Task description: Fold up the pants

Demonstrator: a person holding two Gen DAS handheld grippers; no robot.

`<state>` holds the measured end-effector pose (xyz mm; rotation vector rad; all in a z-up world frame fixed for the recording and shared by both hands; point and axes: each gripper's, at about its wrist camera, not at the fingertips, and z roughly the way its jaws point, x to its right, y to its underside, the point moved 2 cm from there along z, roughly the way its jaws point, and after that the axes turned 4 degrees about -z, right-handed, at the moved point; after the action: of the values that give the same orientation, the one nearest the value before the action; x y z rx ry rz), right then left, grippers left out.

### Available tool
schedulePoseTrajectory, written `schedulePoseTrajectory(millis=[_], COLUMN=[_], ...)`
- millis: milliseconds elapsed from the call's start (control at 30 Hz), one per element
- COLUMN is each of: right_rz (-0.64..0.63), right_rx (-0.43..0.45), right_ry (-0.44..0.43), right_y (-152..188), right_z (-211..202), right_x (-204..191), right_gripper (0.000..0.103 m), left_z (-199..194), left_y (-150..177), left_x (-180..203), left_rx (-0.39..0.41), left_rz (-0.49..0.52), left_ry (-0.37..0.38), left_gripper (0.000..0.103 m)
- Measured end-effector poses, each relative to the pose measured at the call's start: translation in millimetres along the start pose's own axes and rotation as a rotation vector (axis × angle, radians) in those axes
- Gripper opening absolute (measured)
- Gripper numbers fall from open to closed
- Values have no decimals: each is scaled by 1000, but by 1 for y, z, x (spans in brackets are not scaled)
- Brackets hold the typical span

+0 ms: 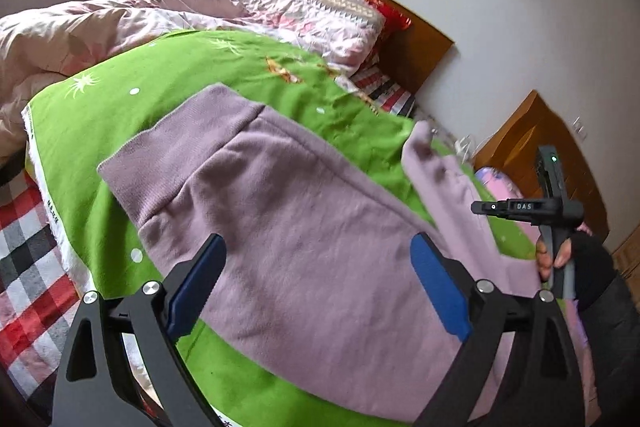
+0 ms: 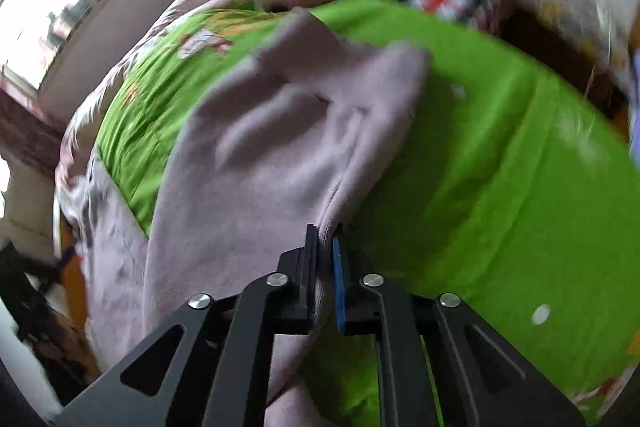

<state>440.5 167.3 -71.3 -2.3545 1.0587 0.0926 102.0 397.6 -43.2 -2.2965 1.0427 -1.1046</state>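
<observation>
Surroundings, left wrist view: pink floral quilt (image 1: 120,27) heaped across the upper left; wooden headboard (image 1: 404,39) at upper centre-right; wooden cabinet (image 1: 532,143) at right; red-and-black checked sheet (image 1: 32,255) at lower left; green sheet (image 1: 168,79) spread over the bed through the middle.

Pants (image 1: 304,227): mauve fleece, lying on the green sheet, waistband toward the centre-left of the frame, one leg raised toward the right.

Left claw (image 1: 318,281): spread wide, blue pads apart, above the seat of the pants at lower centre; contact with the cloth cannot be told.

Right claw (image 2: 326,267): pressed together, pinching a fold of the pants (image 2: 280,131) at lower centre of the right wrist view; cloth rises from the pads toward the upper centre. View blurred. The gloved right hand (image 1: 576,259) holds its handle at the right edge of the left wrist view.
</observation>
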Motion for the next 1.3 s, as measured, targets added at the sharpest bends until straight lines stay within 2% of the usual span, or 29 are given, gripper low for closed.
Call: schedulePoseTrajectory(millis=[67,167,233,300,367,400,433,467,533,633,700,733,767,800,833,867,900,967,1033,1067,1167,1300], right_rz=[-72,-311,-462,-564,-678,-717,-747,-761,-758,-681,-630,-607,-587,-571,-566,-573,-591,-666,-715,-719,-717,-663], right_rx=[83,167,174,140,31,-30,-71,-80,-109,-88,-25,34,85,139,183,206,218,183,104,72,16,-26], right_ry=[-46,-98,-145,-192,-250,-279,-294,-309,-357,-462,-553,-577,-574,-537,-479,-421,-341,-143,-11,22,59,82], right_y=[-9,-8,5,20,46,57,73,83,95,92,82,77,71,64,56,53,48,45,47,48,51,58], right_z=[-23,-47,-45,-32,2,19,33,39,43,19,-12,-35,-52,-66,-74,-78,-78,-62,-39,-29,-11,6], right_x=[-41,-137,-199,-236,-273,-285,-292,-292,-288,-271,-253,-240,-224,-207,-193,-184,-175,-164,-155,-151,-141,-130], right_gripper=[9,9,9,10,20,48,82,88,87,83,80,80,80,80,80,80,80,80,72,71,71,71], left_z=[-6,-24,-36,-44,-49,-52,-54,-57,-63,-66,-64,-63,-61,-60,-58,-54,-51,-39,-25,-16,1,21], left_y=[-7,-16,-18,-17,-12,-9,-6,-3,3,10,15,16,17,20,23,29,34,47,55,56,54,59], left_x=[-2,-8,-17,-34,-49,-55,-60,-65,-74,-82,-75,-62,-51,-33,-15,11,24,51,60,61,64,72], left_rx=[15,70,119,154,162,163,160,155,152,135,117,106,101,90,77,61,55,34,8,-9,-58,-125], left_rz=[-30,-79,-122,-187,-236,-247,-255,-260,-264,-265,-251,-207,-161,-83,2,145,223,418,512,549,615,826], left_ry=[18,42,29,2,-45,-64,-82,-98,-118,-125,-85,-28,4,33,50,53,39,-27,-73,-87,-65,-95], left_gripper=[93,93,94,94,94,94,94,94,94,94,94,94,94,94,94,94,94,94,90,84,76,70])
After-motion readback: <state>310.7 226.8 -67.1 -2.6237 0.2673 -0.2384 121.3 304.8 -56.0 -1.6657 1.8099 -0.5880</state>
